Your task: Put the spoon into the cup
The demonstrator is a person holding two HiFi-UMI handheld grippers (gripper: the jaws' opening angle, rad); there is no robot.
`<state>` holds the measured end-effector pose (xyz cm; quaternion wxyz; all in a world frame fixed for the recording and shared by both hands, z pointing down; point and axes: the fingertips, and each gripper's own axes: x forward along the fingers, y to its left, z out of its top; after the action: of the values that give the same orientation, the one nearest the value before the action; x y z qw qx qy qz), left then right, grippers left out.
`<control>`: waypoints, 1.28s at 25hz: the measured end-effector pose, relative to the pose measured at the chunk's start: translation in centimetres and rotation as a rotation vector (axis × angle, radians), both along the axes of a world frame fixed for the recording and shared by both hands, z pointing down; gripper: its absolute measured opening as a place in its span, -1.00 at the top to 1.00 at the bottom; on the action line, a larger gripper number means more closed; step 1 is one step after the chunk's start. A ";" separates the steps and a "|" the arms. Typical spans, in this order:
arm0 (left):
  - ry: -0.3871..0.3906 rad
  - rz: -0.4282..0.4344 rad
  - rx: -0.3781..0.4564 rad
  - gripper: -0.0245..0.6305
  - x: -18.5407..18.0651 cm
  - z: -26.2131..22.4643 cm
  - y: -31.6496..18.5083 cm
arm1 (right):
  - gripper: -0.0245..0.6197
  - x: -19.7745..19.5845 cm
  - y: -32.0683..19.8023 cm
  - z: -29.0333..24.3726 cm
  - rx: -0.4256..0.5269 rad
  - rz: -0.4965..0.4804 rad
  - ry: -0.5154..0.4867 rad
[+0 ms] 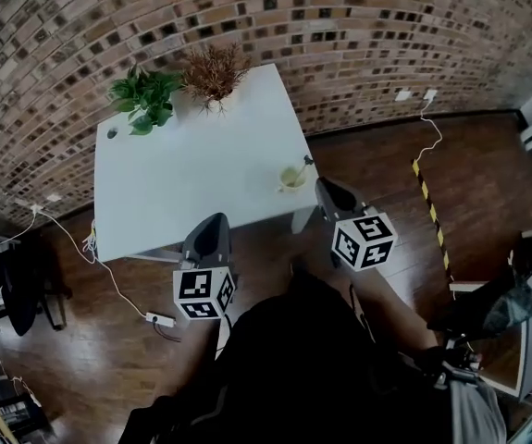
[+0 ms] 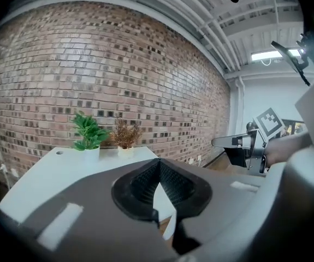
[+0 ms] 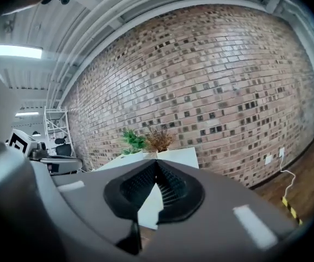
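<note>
The slim dark-handled spoon point(image 1: 303, 164) already stood in the small yellowish cup point(image 1: 291, 179) on the white table point(image 1: 191, 174), and your left gripper point(image 1: 212, 224) and right gripper point(image 1: 327, 187) were closed, empty — I judged that only withdrawing remained.

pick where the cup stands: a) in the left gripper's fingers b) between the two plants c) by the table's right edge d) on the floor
c: the cup stands by the right edge of the table, just ahead of the right gripper, well away from the green plant and dry plant.
</note>
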<state>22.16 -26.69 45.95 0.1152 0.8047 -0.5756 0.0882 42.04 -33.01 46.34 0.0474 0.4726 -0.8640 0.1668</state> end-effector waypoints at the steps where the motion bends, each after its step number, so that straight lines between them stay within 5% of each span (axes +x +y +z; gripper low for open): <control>1: 0.009 0.009 0.004 0.94 -0.1 -0.3 1.0 | 0.90 -0.4 1.0 -0.4 0.000 0.003 0.000; 14: 0.037 0.084 0.082 0.94 1.1 -2.3 11.7 | 0.90 -2.5 14.2 -2.8 0.050 -0.073 0.104; 32: 0.004 -0.015 0.076 0.94 13.6 -5.7 16.8 | 0.90 11.4 17.9 -5.7 0.068 -0.172 0.002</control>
<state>35.74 -9.94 40.24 0.0864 0.8044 -0.5842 0.0640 53.44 -15.15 40.65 0.0464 0.3984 -0.9065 0.1322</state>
